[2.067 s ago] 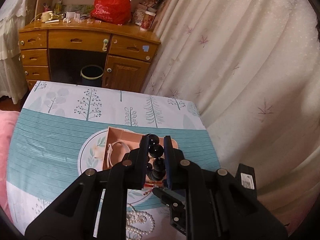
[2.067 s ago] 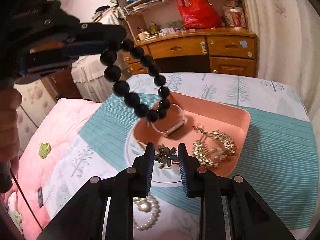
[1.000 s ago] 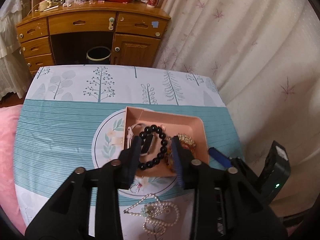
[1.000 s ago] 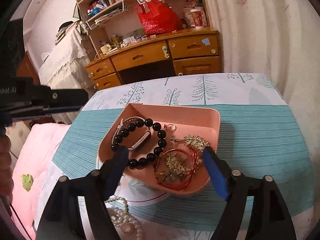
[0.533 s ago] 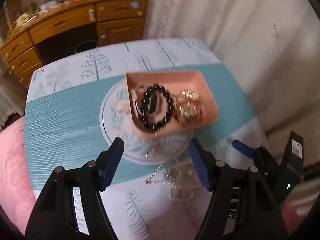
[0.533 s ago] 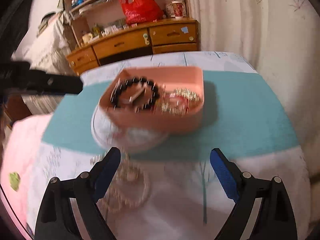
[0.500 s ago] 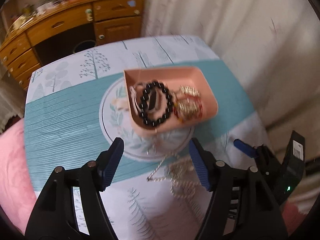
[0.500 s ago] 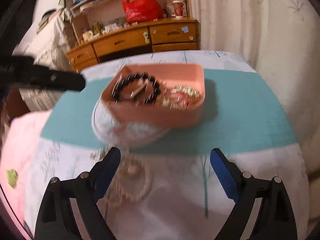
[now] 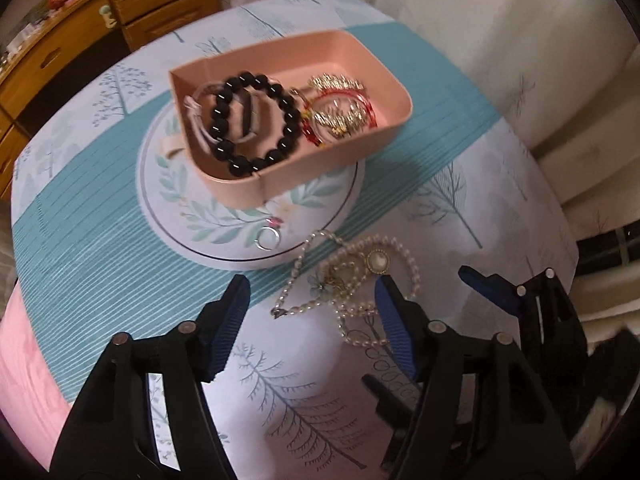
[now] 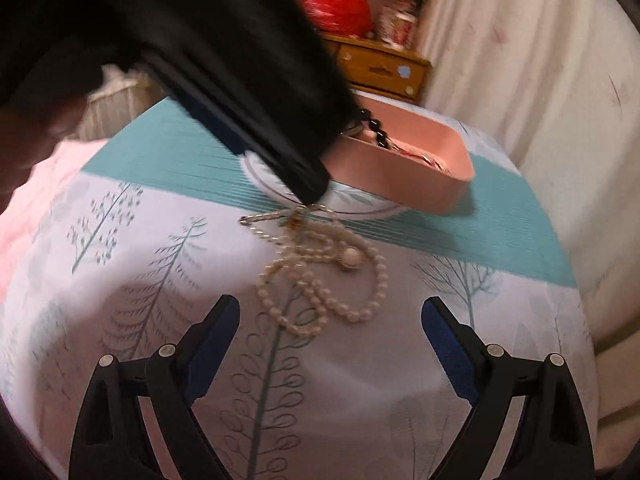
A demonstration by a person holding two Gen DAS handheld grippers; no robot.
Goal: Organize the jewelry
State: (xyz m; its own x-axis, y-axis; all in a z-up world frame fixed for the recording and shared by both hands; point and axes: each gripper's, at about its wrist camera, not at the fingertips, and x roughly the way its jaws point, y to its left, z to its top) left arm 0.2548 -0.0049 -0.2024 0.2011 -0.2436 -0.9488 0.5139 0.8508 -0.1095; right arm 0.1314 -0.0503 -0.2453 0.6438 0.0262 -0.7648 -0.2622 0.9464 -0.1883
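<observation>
A pink tray sits on a round leaf-print plate. In it lie a black bead bracelet, a white band and gold and red jewellery. A silver ring lies on the plate's near rim. A tangled pearl necklace with a round pendant lies on the cloth in front of the plate. My left gripper is open just above the necklace. My right gripper is open, with the pearl necklace just beyond its fingertips. The left gripper's arm hides part of the tray in the right wrist view.
The table has a tree-print cloth with teal bands. A wooden desk with drawers stands behind, a red bag on it. A cream curtain hangs to the right. A pink bedspread lies left of the table.
The black bead bracelet went from my left gripper into the tray. Both grippers opened wide, pulled back from the tray and came down towards the pearl necklace.
</observation>
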